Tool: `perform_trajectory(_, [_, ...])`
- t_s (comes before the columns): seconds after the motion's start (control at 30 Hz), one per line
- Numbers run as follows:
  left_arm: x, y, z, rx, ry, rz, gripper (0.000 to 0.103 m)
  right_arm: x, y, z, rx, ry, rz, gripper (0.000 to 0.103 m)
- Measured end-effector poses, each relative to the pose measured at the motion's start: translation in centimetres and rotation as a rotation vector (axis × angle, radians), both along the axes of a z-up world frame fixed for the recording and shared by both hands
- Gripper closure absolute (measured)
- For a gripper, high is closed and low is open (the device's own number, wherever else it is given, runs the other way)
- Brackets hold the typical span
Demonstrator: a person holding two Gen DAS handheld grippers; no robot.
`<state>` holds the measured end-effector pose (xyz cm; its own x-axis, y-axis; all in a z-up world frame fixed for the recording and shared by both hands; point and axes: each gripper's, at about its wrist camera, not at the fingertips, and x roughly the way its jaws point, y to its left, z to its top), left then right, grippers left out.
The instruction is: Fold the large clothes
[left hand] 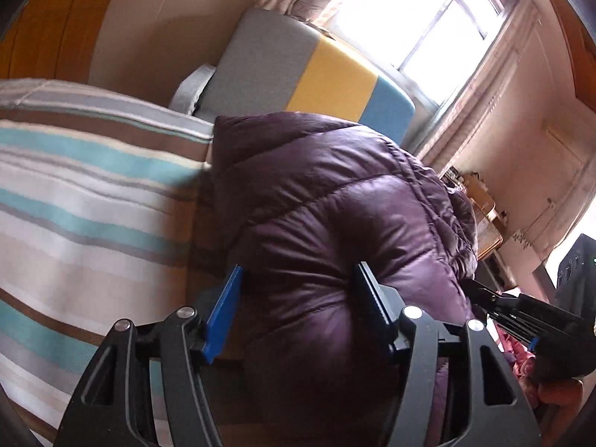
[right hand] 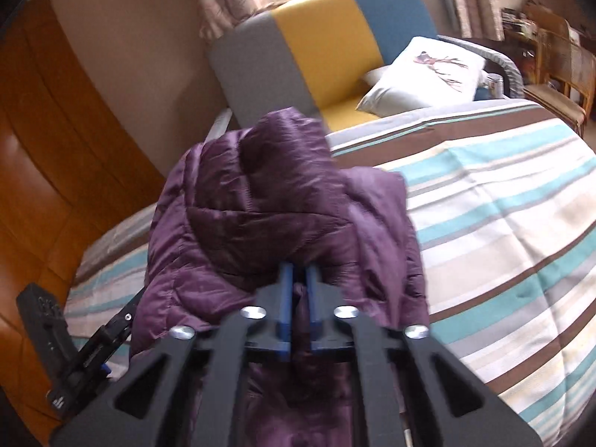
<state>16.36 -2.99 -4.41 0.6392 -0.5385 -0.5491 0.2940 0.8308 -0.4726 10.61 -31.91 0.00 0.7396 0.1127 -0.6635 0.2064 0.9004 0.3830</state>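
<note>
A purple quilted puffer jacket (left hand: 335, 205) hangs bunched in the air beside the striped bed. My left gripper (left hand: 298, 290) is open, its blue-padded jaws wide apart with jacket fabric bulging between them and against the right pad. My right gripper (right hand: 300, 287) is shut on a fold of the jacket (right hand: 268, 201) and holds it up over the bed's near edge. The right gripper also shows in the left wrist view (left hand: 521, 309) at the right edge; the left gripper shows in the right wrist view (right hand: 93, 342) at the lower left.
The bed has a striped cover (right hand: 503, 223) in teal, brown and white. A grey, yellow and blue headboard (right hand: 327, 44) and a white pillow (right hand: 421, 74) lie at its far end. Wooden floor (right hand: 44, 149) is on the left. A wooden chair (right hand: 558, 74) stands at the far right.
</note>
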Motion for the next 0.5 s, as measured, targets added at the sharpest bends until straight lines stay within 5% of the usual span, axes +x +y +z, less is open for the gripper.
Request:
perform_trajectory(0.23, [-1.2, -6.1, 1.6, 0.151, -0.106, -0.115, 0.042, -2.0, -3.3, -4.5, 0.012, 0.050, -0.134, 0.100])
perform_trajectory(0.37, [-3.0, -9.1, 1.9, 0.306, -0.183, -0.147, 0.042, -2.7, -4.1, -6.8, 0.017, 0.036, -0.166, 0.100])
perform_trajectory(0.5, [-2.8, -8.4, 2.2, 0.273, -0.156, -0.134, 0.042, -4.6, -4.9, -4.6, 0.026, -0.038, -0.179, 0.100])
